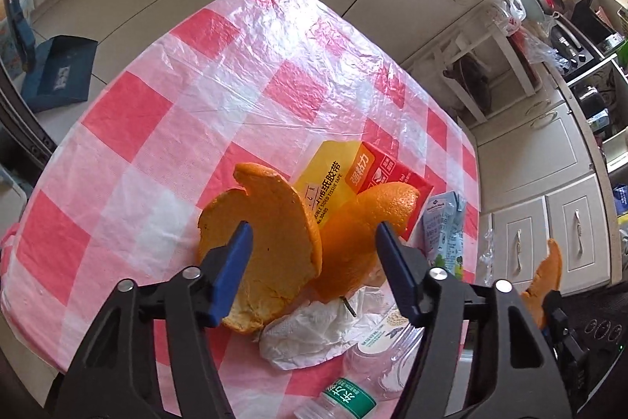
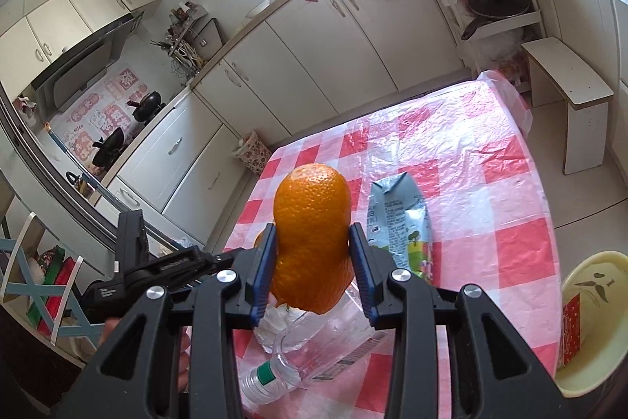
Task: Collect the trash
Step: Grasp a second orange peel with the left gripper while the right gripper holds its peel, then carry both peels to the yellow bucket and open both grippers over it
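A kitchen tabletop (image 1: 129, 112) wears a red-and-white checked cloth under crinkled clear plastic film. In the left wrist view, the left gripper (image 1: 312, 234) angles down over a heap of trash; its blue-padded fingers (image 1: 235, 262) stand apart on either side of a large curled orange peel (image 1: 274, 234), dimpled outside and pale and pithy inside, and whether the pads press it cannot be told. Behind the peel lies a flat yellow-and-red tape box (image 1: 341, 179), and beside it a crumpled pale blue drink carton (image 1: 445, 226). Just below sit a wrinkled white tissue (image 1: 314, 332) and a clear plastic bottle (image 1: 353, 391) lying on its side, with a green label. In the right wrist view, the right gripper (image 2: 312, 238) has its fingers clamped on a second, domed peel piece (image 2: 312, 222), lifted above the bottle. A cream-coloured round bin (image 2: 588, 321) stands at the tabletop's right edge
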`<state>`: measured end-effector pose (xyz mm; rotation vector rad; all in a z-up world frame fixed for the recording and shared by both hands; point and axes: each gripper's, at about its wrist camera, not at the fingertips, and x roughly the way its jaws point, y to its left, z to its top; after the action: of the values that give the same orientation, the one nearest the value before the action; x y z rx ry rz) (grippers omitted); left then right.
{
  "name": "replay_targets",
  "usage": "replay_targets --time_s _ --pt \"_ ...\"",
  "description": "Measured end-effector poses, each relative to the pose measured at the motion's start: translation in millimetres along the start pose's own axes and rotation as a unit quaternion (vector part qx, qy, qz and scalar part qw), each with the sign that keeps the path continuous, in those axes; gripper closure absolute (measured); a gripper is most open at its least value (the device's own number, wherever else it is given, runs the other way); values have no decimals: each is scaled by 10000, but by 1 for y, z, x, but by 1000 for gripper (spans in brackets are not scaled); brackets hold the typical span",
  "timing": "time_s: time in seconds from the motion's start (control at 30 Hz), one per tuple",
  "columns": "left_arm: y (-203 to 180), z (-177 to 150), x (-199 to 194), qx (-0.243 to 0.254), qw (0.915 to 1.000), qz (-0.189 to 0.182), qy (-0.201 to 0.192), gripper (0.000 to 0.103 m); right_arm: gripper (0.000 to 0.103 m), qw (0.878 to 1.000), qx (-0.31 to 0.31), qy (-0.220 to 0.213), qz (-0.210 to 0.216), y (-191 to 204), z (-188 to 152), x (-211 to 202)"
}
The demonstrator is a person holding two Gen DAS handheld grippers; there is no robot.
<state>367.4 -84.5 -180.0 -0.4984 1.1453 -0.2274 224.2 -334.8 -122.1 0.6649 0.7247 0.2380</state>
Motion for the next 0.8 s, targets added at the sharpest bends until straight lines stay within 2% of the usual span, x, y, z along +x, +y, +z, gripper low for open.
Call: replay_targets --time_s 0.2,0.27,0.43,0.53,0.8 --pt "3 4 3 -128 9999 54 -62 63 65 10000 42 -46 9 -4 1 -7" --pt "7 4 5 -171 9999 16 -1 73 65 10000 51 -59 19 -5 1 -8" --pt "3 2 4 -9 10000 55 -46 92 65 10000 44 -63 31 -5 0 -9" --pt "0 2 -6 118 9997 62 -225 97 65 10000 35 -55 32 -5 0 -9" --pt "6 7 -31 155 9985 -104 -515 98 65 10000 19 -27 17 -4 1 -6"
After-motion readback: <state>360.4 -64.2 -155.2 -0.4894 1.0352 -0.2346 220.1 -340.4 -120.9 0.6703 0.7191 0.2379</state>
